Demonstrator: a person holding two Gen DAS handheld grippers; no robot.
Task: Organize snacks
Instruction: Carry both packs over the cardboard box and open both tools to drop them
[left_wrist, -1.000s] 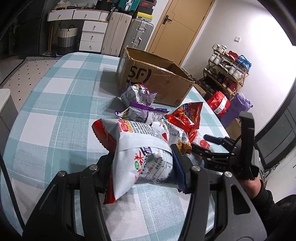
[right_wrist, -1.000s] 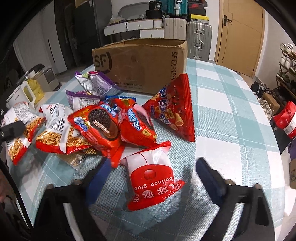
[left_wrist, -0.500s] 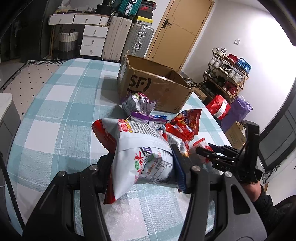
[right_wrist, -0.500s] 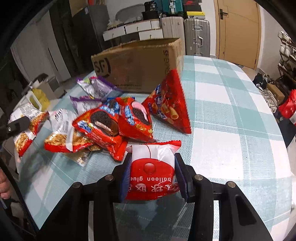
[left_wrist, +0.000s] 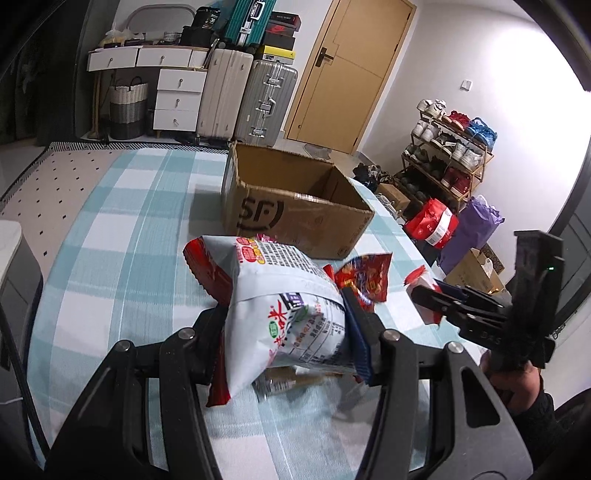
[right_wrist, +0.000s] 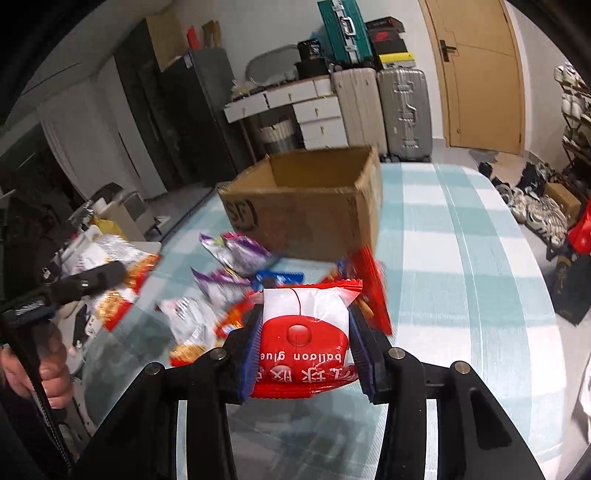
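A white snack bag (left_wrist: 284, 314) with red edges and printed text hangs above the counter (left_wrist: 122, 258), squeezed at its sides. A red-and-white packet (right_wrist: 304, 339) reading "balloon glue" is likewise lifted and pinched. An open cardboard box (left_wrist: 295, 218) marked SF stands upright behind them. Loose purple, red and white packets (right_wrist: 229, 280) lie scattered, blurred, in front of the box.

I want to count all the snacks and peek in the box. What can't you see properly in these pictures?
- Inside the cardboard box: both views show only its upper inner walls; the bottom is hidden by its front wall.
- Snack pile: blurred in the right wrist view, so no count.
- Same pile in the left wrist view: mostly hidden behind the white noodle bag.
- Balloon glue packet: lower edge hidden by the gripper.
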